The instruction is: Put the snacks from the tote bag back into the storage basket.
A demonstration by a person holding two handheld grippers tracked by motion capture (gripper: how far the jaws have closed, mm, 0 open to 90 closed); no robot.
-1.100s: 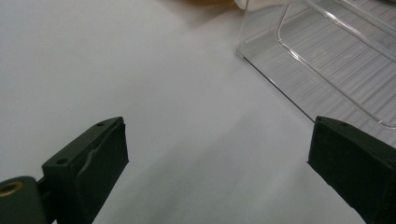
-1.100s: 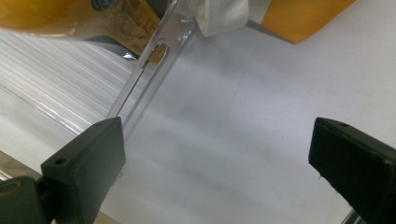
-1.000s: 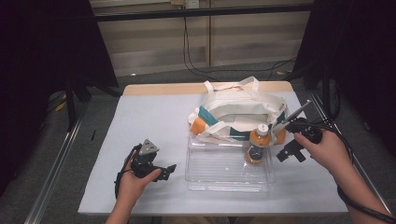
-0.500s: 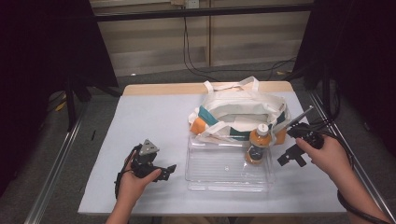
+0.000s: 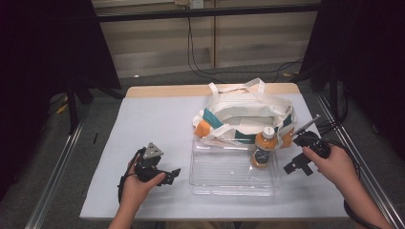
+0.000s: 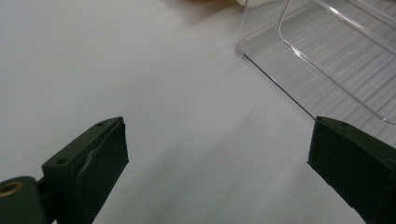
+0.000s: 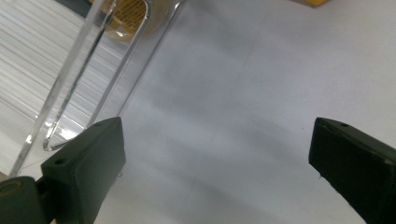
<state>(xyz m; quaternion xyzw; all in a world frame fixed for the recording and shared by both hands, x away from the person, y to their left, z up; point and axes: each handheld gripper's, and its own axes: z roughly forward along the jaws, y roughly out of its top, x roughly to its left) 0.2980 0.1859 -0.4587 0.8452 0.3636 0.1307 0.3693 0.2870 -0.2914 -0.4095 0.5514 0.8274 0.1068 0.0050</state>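
Clear plastic forms the shallow tray (image 5: 229,171) that is seen at the middle of the white table (image 5: 143,124) in the high view, with an orange bottle (image 5: 261,149) standing upright in its far right corner, white cap on top. Just behind the tray a white cloth bag (image 5: 243,114) with teal trim is slumped, and a second orange bottle (image 5: 204,128) is partly seen at its left edge. The left gripper (image 5: 165,174) is held low over the table, just left of the tray; the right gripper (image 5: 298,164) is held just right of the tray, near the upright bottle. From above, the jaws are too small to be judged. In the left gripper view they are shown spread wide over bare table, the tray's corner (image 6: 327,56) ahead. In the right gripper view the jaws are likewise wide apart, nothing between them, and the tray's wall (image 7: 84,79) is seen at left, with the bottle's label (image 7: 128,11) behind it.
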